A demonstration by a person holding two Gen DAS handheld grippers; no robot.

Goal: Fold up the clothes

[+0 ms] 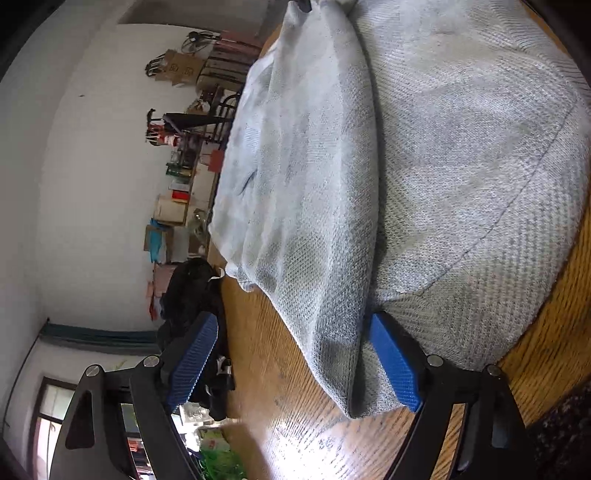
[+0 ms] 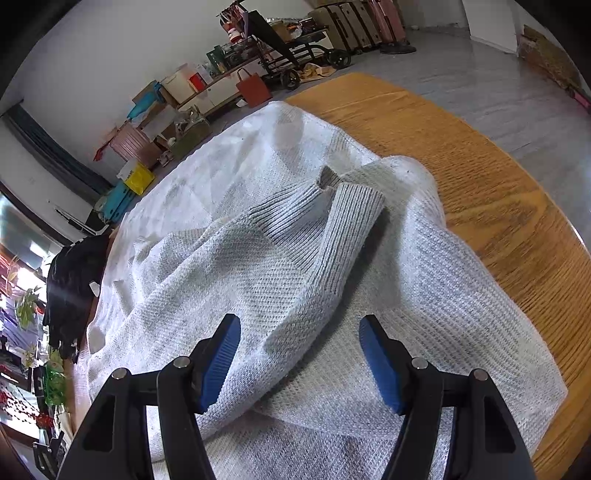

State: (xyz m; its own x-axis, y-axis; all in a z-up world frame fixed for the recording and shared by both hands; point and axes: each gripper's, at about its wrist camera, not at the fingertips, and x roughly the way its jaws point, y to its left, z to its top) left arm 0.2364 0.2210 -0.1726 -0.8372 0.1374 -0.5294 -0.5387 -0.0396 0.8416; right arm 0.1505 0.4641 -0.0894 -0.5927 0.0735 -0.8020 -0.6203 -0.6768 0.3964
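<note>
Left tool (image 1: 295, 363): wide open, blue pads (image 1: 397, 363) far apart, nothing held. Down low by the wooden worktop (image 1: 258, 332). One pad tucked right against the near edge of the gray knit sweater (image 1: 461, 155), under a fold. A thick fold of the sweater poking in between the two pads. Other pad out over the bare wood, in front of a black garment (image 1: 192, 291).

Right tool (image 2: 300, 360): open too, pads spread wide, gripping nothing. Hanging just above the sweater (image 2: 258, 266), with a soft hump of it between the pads.

Sweater spread over most of the worktop (image 2: 480, 184), bumpy and not flat. A sleeve lying across the body, ribbed cuff (image 2: 351, 214) in the middle of the right view. A second ribbed cuff (image 2: 291, 205) just beside it, touching. Light knit, with gray patches.

Farther off, at the worktop's far side, the black garment (image 2: 74, 280) in a heap, just beside the sweater's edge.

Beyond the worktop, gray floor (image 2: 461, 74). Red bag (image 2: 253, 88) on the floor near a low shelf. Black cart with wheels (image 2: 291, 55) behind it. Suitcases (image 2: 354, 26) in a row by the white wall (image 2: 110, 55). Boxes and a yellow bag (image 2: 138, 177) along the wall too.
</note>
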